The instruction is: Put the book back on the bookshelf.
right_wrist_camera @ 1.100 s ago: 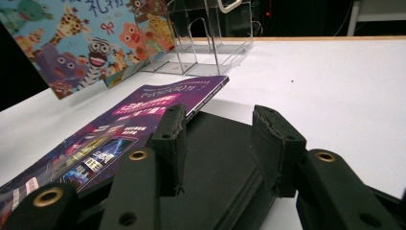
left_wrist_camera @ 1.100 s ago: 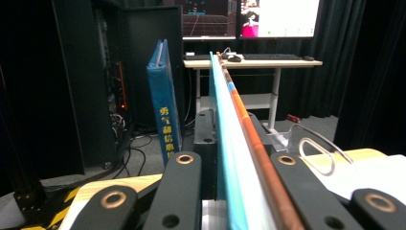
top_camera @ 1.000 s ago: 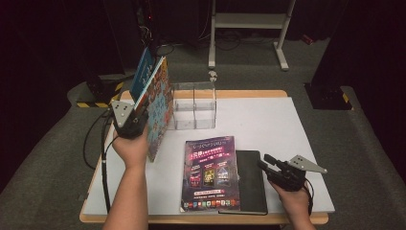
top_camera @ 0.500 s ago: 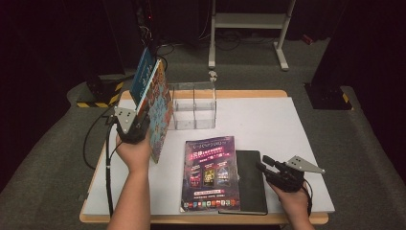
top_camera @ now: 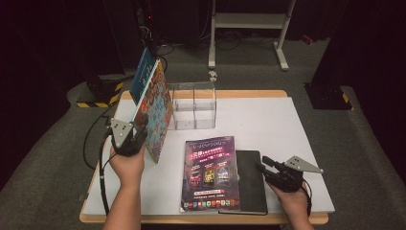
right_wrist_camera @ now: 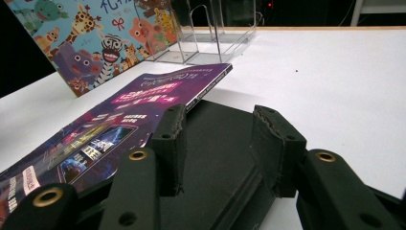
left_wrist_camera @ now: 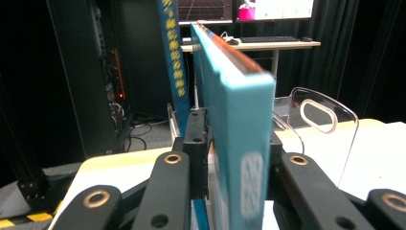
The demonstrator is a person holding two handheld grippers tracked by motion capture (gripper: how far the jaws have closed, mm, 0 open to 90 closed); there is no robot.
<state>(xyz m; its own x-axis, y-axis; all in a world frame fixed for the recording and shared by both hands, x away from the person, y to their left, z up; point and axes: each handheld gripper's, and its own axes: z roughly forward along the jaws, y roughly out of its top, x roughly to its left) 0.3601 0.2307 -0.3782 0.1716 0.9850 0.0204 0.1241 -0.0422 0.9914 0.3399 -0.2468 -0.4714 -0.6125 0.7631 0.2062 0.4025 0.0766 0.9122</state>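
Note:
A children's picture book [top_camera: 154,103] with a teal spine stands upright and tilted over the table's left side. My left gripper [top_camera: 133,138] is shut on its near edge. In the left gripper view the teal spine [left_wrist_camera: 239,120] sits clamped between both jaws of the left gripper [left_wrist_camera: 234,148]. A purple magazine [top_camera: 210,172] lies flat at the front centre, partly over a black notebook [top_camera: 251,182]. My right gripper [top_camera: 262,167] is open, low at the notebook's right edge. In the right gripper view the right gripper [right_wrist_camera: 222,117] has its jaws spread above the black cover [right_wrist_camera: 215,191], beside the magazine [right_wrist_camera: 119,124].
A clear acrylic holder [top_camera: 194,106] with two compartments stands at the table's back centre, right of the picture book; it shows as a clear holder [left_wrist_camera: 330,120] past the book and a clear holder [right_wrist_camera: 210,33] behind the magazine. White tabletop [top_camera: 297,129] stretches to the right. Cables hang off the left edge.
My left gripper has drawn the picture book's lower end a little toward the near edge. The right gripper has stayed in place.

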